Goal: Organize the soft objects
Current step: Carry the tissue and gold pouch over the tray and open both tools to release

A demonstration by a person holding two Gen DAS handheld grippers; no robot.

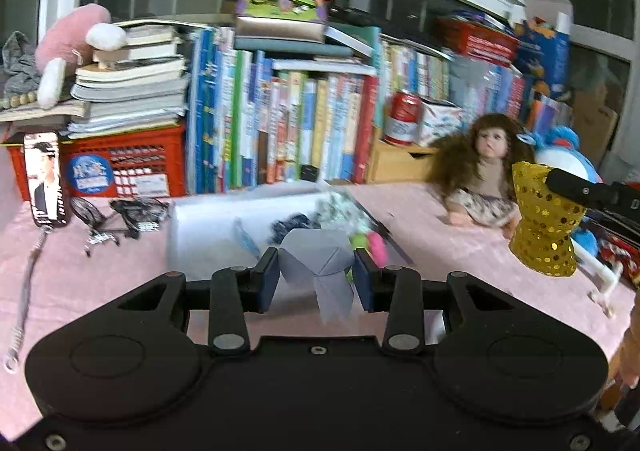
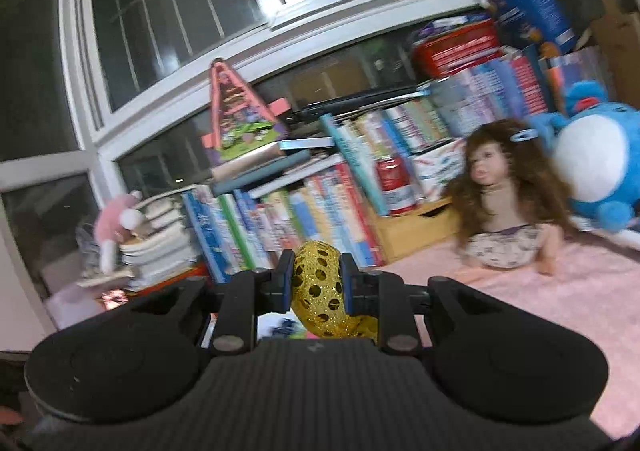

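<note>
My left gripper (image 1: 315, 275) is shut on a grey folded paper figure (image 1: 316, 265) and holds it above the near edge of a white box (image 1: 208, 223). The box holds dark blue, green and pink soft bits (image 1: 368, 243). My right gripper (image 2: 316, 285) is shut on a gold sequin mesh piece (image 2: 318, 291); it also shows in the left wrist view (image 1: 544, 227), held in the air at the right. A doll with brown hair (image 1: 486, 167) sits on the pink cloth; it also shows in the right wrist view (image 2: 508, 207). A blue plush (image 2: 596, 167) lies beside her.
A wall of books (image 1: 288, 119) lines the back, with a red crate (image 1: 120, 167), a red can (image 1: 402, 117) on a wooden box and a pink plush (image 1: 68, 47) on stacked books. A phone-like card (image 1: 42, 179), glasses (image 1: 120, 211) and a coiled cord (image 1: 24, 291) lie left.
</note>
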